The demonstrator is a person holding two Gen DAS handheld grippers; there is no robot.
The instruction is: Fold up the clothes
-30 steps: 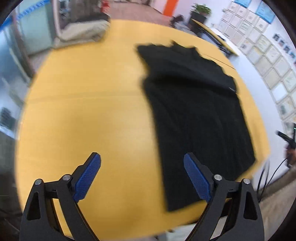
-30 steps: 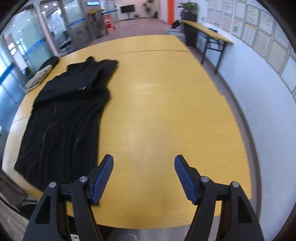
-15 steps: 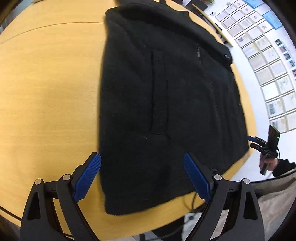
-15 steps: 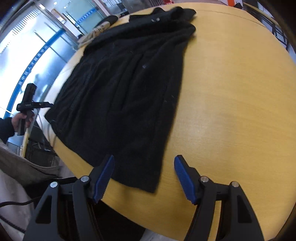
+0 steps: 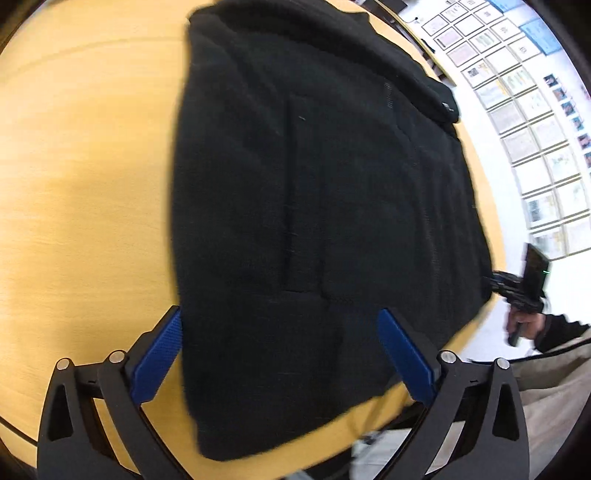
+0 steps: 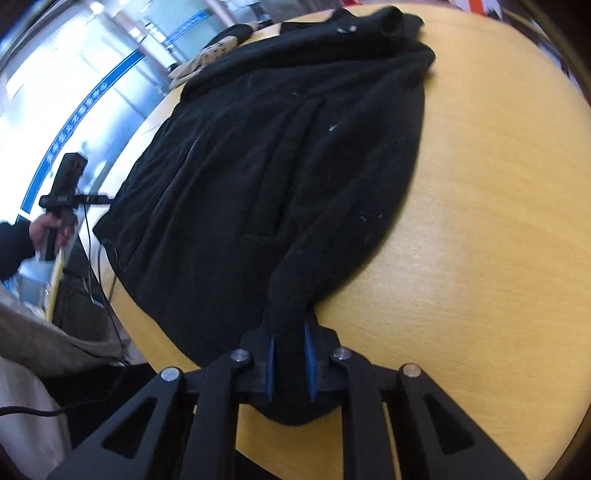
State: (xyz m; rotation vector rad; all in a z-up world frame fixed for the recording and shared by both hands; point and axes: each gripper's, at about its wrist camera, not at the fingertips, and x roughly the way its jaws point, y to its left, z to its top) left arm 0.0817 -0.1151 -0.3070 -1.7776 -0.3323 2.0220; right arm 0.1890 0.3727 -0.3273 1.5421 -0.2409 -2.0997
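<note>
A black jacket (image 5: pixel 332 221) lay spread out flat on the yellow desk (image 5: pixel 85 192), with its bottom edge near the desk's rim. We could see a long pocket and a zipper line on its front in the right wrist view, and its collar (image 6: pixel 384 22) sat at the far end.

Our left tongs (image 5: pixel 280 350) were wide apart and held nothing. Their blue pads (image 5: pixel 159 350) hung over the near corner of the jacket, one by its left edge and one over the cloth.

Our right tongs (image 6: pixel 290 363) were squeezed together on the other bottom corner of the jacket (image 6: pixel 288 166). A bunch of black cloth was pinched between the blue pads (image 6: pixel 309 363), and the cloth rose in a ridge from the desk (image 6: pixel 480 221) up to the tongs.

In each view, the other hand showed off to the side, holding its black tongs handle. A light, spotted cloth (image 6: pixel 210 55) lay past the jacket at the far edge.
</note>
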